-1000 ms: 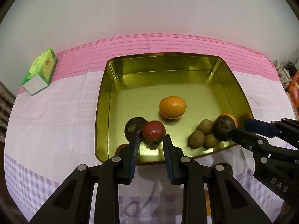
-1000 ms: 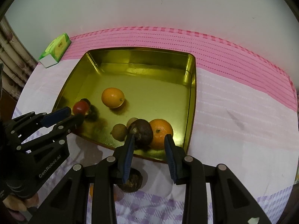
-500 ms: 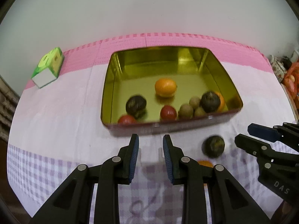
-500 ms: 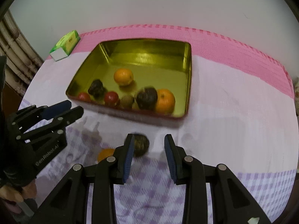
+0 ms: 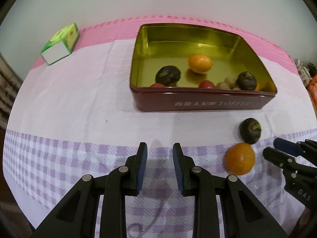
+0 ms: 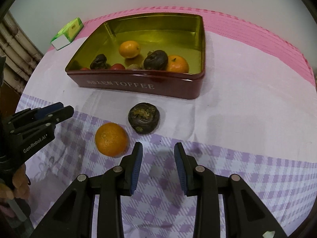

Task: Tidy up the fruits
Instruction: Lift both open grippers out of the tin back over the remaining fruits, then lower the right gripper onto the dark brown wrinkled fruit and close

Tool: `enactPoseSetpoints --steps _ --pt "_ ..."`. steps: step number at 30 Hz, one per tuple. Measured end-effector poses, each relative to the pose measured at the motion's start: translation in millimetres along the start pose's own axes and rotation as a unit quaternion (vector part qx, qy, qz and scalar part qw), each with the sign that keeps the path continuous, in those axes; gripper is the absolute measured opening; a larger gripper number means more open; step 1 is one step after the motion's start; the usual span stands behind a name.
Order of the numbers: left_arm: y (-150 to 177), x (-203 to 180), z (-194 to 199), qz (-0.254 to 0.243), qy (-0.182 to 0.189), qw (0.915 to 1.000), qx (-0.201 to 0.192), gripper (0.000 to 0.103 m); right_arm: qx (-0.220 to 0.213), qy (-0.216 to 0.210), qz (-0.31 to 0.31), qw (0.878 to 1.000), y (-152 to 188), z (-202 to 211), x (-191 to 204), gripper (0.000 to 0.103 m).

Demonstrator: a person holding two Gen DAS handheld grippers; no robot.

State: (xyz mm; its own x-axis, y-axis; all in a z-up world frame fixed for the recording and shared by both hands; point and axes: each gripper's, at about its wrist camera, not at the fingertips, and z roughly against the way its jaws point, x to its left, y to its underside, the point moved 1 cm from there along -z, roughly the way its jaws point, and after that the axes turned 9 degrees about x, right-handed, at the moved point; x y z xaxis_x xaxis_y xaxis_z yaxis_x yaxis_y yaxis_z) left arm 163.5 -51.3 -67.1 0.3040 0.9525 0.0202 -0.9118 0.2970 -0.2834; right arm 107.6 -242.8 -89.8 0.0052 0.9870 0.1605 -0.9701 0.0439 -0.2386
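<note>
A dark red toffee tin (image 5: pixel 202 105) (image 6: pixel 138 86) with a gold inside holds oranges (image 5: pixel 199 63) (image 6: pixel 129 49), dark round fruits (image 5: pixel 168 75) (image 6: pixel 156 59), red fruits and small brown ones. On the cloth in front of it lie a loose orange (image 5: pixel 240 158) (image 6: pixel 111 139) and a loose dark fruit (image 5: pixel 250 130) (image 6: pixel 143 120). My left gripper (image 5: pixel 159 152) is open and empty, left of these two. My right gripper (image 6: pixel 158 150) is open and empty, just in front of them; it also shows in the left wrist view (image 5: pixel 277 148).
A green and white carton (image 5: pixel 60 44) (image 6: pixel 68 33) lies at the far left on the pink stripe of the tablecloth. White wall behind the table. Some clutter (image 5: pixel 309 75) sits at the table's right edge.
Both grippers have pulled back from over the tin toward the table's front edge. A red fruit sat between the left jaws a second ago and now lies in the tin.
</note>
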Motion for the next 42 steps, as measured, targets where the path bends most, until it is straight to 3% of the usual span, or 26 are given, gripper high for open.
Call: enactPoseSetpoints --steps 24,42 --pt "-2 28 -22 0.013 0.01 0.9998 0.014 0.028 0.011 -0.001 0.014 1.0 -23 -26 21 0.032" --pt "0 26 -20 0.006 0.01 0.9999 0.011 0.028 0.007 0.009 0.019 1.0 -33 -28 22 0.03"
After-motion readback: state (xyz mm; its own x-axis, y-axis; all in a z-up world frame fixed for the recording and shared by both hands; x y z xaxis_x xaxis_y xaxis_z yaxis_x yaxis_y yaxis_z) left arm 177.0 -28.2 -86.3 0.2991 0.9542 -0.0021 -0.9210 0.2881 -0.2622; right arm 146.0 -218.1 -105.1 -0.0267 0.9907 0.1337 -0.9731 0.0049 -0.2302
